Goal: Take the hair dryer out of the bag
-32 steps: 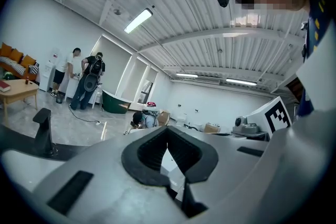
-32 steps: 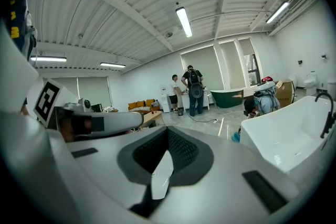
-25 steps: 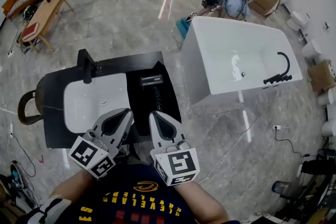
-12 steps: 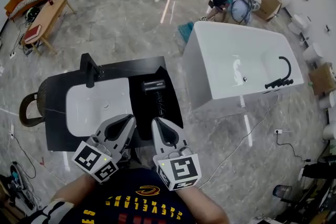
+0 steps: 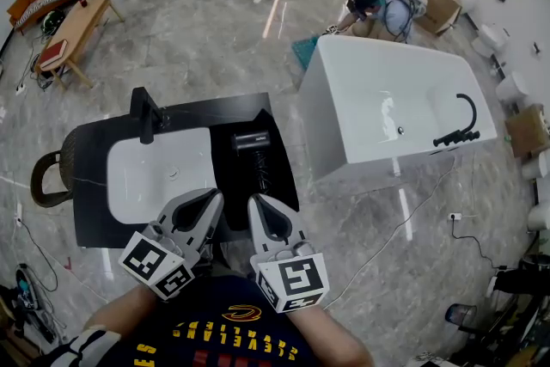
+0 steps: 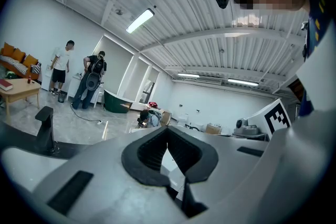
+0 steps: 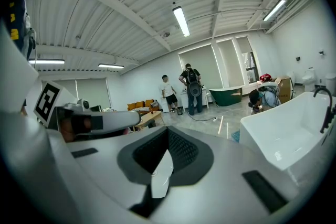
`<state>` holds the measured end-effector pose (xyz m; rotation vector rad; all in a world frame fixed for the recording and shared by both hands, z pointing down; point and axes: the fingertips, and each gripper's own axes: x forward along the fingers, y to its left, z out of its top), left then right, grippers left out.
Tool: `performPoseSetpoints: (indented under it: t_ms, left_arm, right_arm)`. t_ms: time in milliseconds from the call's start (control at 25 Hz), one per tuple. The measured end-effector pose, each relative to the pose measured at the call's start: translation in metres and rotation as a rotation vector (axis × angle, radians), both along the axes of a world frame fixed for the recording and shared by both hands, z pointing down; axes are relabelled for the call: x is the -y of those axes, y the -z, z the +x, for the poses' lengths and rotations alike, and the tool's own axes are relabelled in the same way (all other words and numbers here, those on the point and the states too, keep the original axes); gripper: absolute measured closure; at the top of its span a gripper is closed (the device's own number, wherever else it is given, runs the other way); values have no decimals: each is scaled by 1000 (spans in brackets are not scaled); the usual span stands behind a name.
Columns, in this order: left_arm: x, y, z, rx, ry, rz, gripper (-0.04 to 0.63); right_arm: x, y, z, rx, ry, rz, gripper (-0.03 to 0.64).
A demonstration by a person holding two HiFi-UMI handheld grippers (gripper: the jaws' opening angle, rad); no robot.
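The black hair dryer (image 5: 250, 138) lies on the dark desk (image 5: 215, 109), just right of the white sink (image 5: 146, 176) and well apart from the brown bag (image 5: 60, 163) at the desk's left end. Nearer, the left tool (image 5: 210, 200) and the right tool (image 5: 257, 205) are both fully closed, gripping nothing.

A white bathtub (image 5: 387, 107) stands on the marble floor (image 5: 198, 47) beside a black tabletop (image 5: 90, 185) holding a white sink (image 5: 146, 176) and black faucet (image 5: 146, 114).
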<state>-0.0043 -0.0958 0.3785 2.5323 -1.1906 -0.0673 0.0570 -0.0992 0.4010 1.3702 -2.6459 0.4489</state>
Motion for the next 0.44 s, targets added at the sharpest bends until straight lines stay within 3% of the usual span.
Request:
performPoseSetpoints:
  t_ms: [440]
  left_arm:
    - [1,-4,0,4,-6,-8,592]
  right_arm:
    - [1,-3,-1,-1,-2,-14,609]
